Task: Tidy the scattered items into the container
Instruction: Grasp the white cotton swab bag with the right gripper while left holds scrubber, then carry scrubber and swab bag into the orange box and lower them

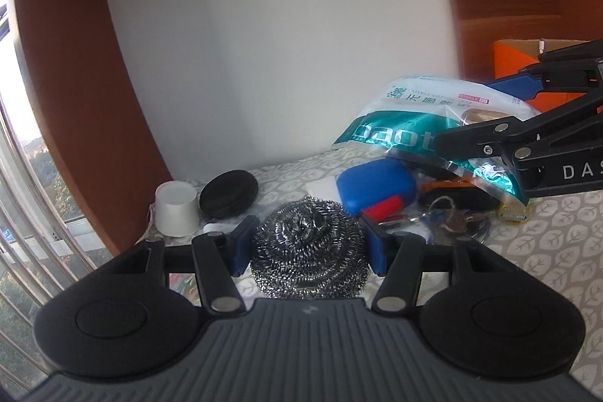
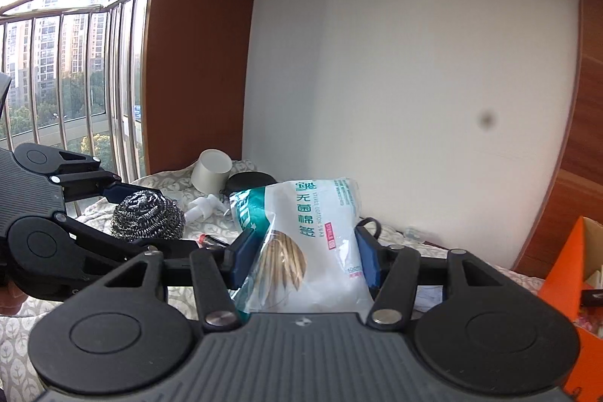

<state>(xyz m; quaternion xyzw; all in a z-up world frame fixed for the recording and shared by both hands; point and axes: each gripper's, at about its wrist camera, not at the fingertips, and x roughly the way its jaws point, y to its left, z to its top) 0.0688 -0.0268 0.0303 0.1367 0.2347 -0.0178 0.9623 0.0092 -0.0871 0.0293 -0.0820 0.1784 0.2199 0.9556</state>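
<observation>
The left gripper [image 1: 307, 243] held a steel scourer [image 1: 309, 247] between its 2 blue pads, lifted clear of the leaf-print cloth [image 1: 546, 243]. The right gripper [image 2: 303, 257] clamped a bag of cotton swabs [image 2: 301, 243] at its middle. The container, an orange box [image 2: 565, 274], stood open at the right edge of the table, near the right gripper and well apart from the left.

The bag looked the likelier to go wrong: its slick film was pinched only across the waist, so it could slide out or sag and catch the box rim. The springy scourer could squirm free if the grip eased. Both grippers were close together, and crossing toward the box at once might make them collide.

Still on the cloth lay a white cup [image 1: 176, 210], a black disc [image 1: 228, 193], a blue case [image 1: 377, 187] and keys [image 1: 456, 221].

The bag read "STERILE COTTON SWAB" beside Chinese characters; the right gripper showed "DAS" in the left view.
</observation>
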